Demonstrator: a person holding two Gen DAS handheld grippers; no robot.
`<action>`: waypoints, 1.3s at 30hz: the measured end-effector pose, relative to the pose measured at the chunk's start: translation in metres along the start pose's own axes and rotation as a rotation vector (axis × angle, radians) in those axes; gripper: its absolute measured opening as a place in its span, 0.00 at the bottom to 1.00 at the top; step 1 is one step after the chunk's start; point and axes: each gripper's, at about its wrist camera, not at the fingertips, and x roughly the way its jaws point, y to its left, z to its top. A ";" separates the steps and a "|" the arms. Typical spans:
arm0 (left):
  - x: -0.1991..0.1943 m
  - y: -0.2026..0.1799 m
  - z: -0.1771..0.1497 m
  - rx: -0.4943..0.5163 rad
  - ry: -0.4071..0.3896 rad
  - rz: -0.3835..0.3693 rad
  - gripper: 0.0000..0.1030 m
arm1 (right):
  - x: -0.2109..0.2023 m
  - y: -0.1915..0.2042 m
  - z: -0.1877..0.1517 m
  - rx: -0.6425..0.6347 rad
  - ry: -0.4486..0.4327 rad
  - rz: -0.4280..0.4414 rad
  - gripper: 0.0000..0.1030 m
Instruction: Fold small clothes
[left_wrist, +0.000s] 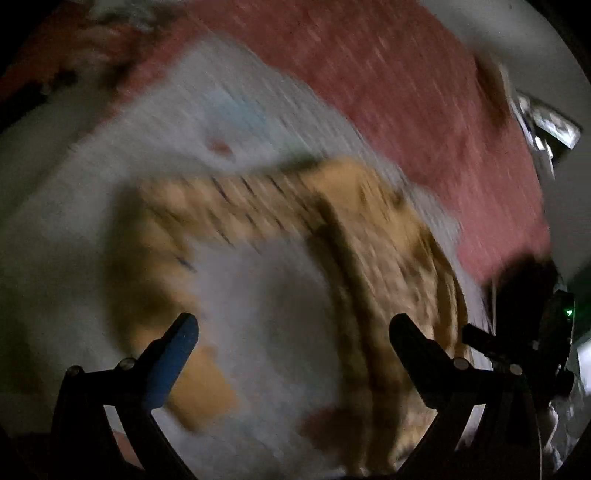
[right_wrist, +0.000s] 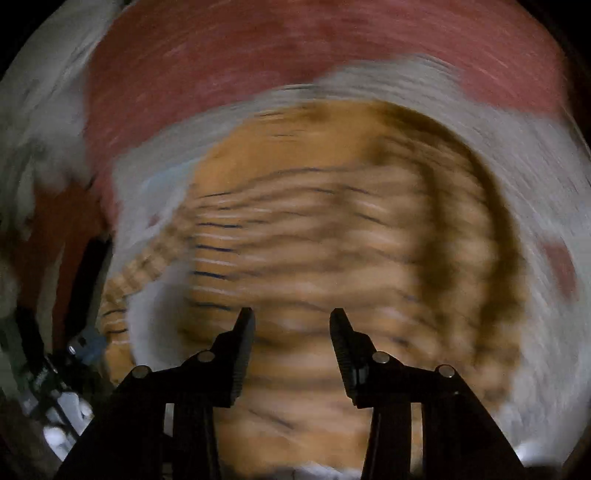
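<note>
Both views blurred. Left gripper (left_wrist: 293, 332) and right gripper (right_wrist: 291, 325): jaws spread, empty, above the orange garment (right_wrist: 314, 221) at 12 o'clock.

Garment (right_wrist: 314, 229) lies on a cloth (right_wrist: 524, 177), cloth on a spread (right_wrist: 221, 74). Left tongs (right_wrist: 86, 345) sit left of garment; right tongs (right_wrist: 291, 321) above it.
</note>
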 end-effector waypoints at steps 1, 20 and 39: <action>0.011 -0.009 -0.008 0.020 0.046 -0.007 0.90 | -0.012 -0.032 -0.012 0.076 -0.012 -0.003 0.44; 0.047 -0.072 -0.071 0.091 0.304 0.159 0.03 | -0.047 -0.169 -0.071 0.396 -0.164 0.142 0.45; 0.026 -0.051 -0.075 0.083 0.222 0.370 0.03 | 0.046 -0.107 -0.092 0.232 0.146 -0.004 0.08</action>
